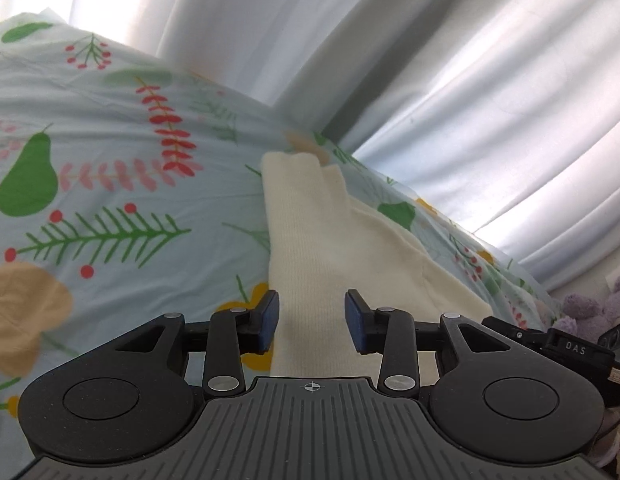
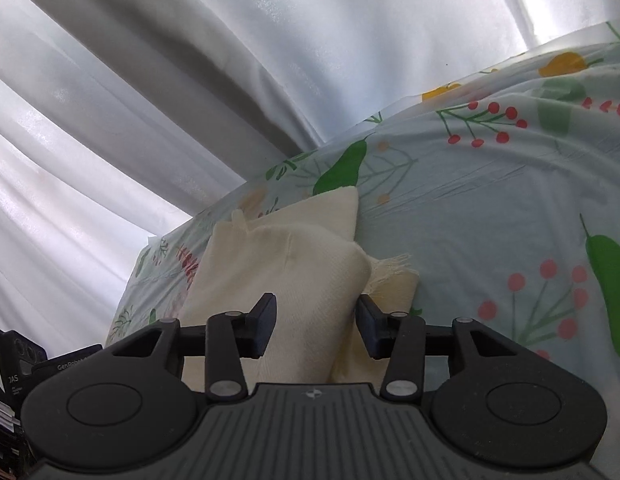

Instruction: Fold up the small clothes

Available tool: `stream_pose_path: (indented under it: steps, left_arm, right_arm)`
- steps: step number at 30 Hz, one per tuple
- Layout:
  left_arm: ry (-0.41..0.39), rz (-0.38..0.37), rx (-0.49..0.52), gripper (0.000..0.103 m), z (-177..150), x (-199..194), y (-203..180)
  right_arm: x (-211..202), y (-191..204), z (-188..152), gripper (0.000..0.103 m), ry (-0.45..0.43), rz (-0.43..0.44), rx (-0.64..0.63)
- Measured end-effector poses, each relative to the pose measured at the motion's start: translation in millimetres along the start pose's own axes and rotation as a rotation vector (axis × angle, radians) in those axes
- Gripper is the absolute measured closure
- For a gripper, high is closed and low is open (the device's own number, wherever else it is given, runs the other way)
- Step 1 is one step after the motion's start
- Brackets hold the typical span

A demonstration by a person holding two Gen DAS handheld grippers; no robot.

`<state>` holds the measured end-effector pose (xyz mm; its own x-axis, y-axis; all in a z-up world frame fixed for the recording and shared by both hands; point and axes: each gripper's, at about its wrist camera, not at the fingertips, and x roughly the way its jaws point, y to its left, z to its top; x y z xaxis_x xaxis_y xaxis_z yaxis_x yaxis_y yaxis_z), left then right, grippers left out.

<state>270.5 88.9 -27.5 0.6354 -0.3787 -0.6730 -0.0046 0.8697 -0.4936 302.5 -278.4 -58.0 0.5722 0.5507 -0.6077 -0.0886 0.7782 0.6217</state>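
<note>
Cream knit garment (image 1: 310, 248) lies centre frame; pale blue bedsheet (image 1: 110, 184) printed with green pears, red berries; white curtain (image 1: 430, 60) above.

Right gripper (image 2: 314, 326) sits low centre, jaws apart, over the cream knit garment (image 2: 278, 272), which runs from 6 o'clock up toward 12. Garment lies bunched on the fruit-and-berry print sheet (image 2: 490, 216); a frayed pale yellow cloth (image 2: 394, 284) pokes out from under it at 2 o'clock of the fingertips. White curtain (image 2: 190, 80) fills 9 to 12 o'clock. Other gripper's black body (image 2: 18, 364) at 8 o'clock edge.
</note>
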Motion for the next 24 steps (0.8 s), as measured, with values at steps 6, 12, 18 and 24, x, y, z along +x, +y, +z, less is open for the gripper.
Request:
stream_pose_path:
  steps: [6, 12, 18, 24]
  left_arm:
    - [-0.025, 0.03, 0.09, 0.058, -3.6, 14.1, -30.0]
    - [-0.031, 0.116, 0.216, 0.053, -17.3, 18.2, -45.1]
    - [0.012, 0.147, 0.208, 0.048, -20.9, 22.9, -40.0]
    - [0.029, 0.154, 0.208, 0.043, -24.6, 31.0, -37.7]
  right_arm:
    - [11.1, 34.2, -6.3, 0.095, -0.066, -0.114, -0.223]
    - [18.1, 44.2, -19.7, 0.095, -0.11, -0.327, -0.377]
    - [32.9, 50.5, -29.3, 0.095, -0.108, -0.429, -0.457]
    - [49.0, 39.1, -35.5, 0.095, -0.123, -0.491, -0.508]
